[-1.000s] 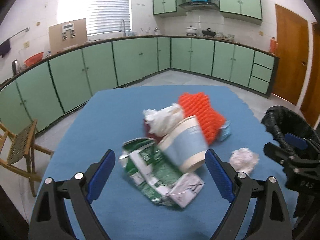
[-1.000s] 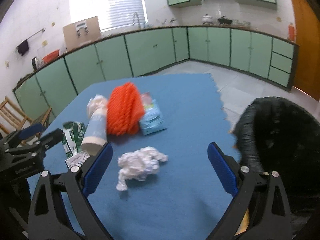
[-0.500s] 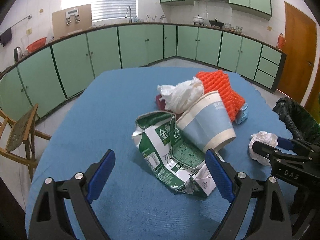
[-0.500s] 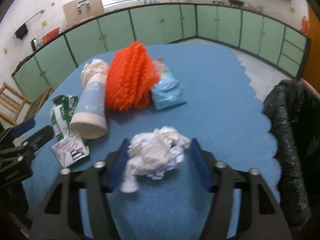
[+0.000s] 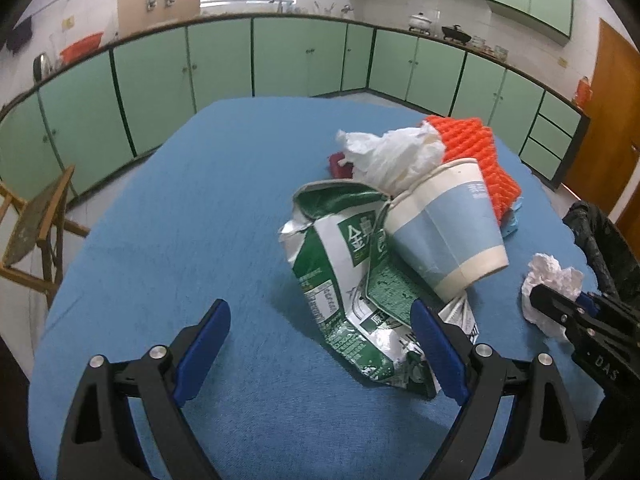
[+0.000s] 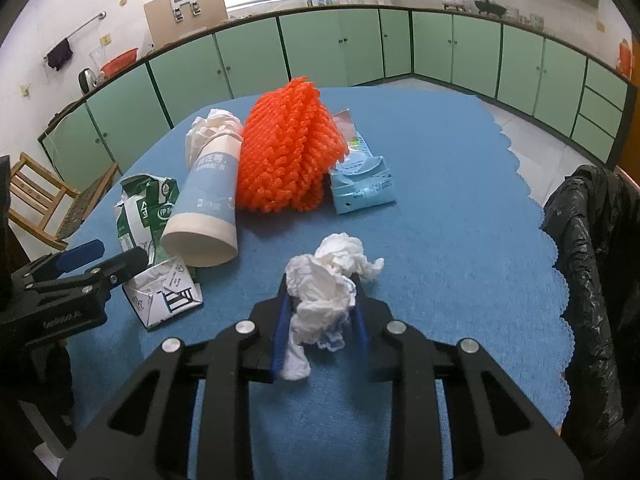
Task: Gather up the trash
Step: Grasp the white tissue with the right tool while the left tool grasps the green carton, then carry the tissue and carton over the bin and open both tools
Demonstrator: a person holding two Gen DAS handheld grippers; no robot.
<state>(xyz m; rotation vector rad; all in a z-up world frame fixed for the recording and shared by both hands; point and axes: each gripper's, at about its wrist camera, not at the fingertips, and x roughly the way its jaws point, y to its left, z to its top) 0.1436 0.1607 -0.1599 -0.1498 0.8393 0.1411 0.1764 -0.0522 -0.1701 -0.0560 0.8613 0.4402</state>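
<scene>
My right gripper (image 6: 320, 304) is shut on a crumpled white tissue (image 6: 328, 276) on the blue table; the tissue also shows in the left wrist view (image 5: 554, 280). My left gripper (image 5: 320, 344) is open just short of a crushed green milk carton (image 5: 344, 276), its right finger beside the carton. A blue and white paper cup (image 5: 444, 224) lies on the carton, stuffed with a white bag (image 5: 392, 156). An orange foam net (image 6: 288, 148) and a light blue carton (image 6: 360, 176) lie behind. A black bin bag (image 6: 588, 264) hangs at the table's right edge.
The blue table (image 5: 200, 200) has bare cloth on its left half. A wooden chair (image 5: 36, 224) stands off the left edge. Green kitchen cabinets (image 5: 280, 60) run along the far walls. A small dark red object (image 5: 338, 162) lies behind the white bag.
My right gripper moved forward and closed on the white tissue. My left gripper moved closer to the green carton and stayed open.
</scene>
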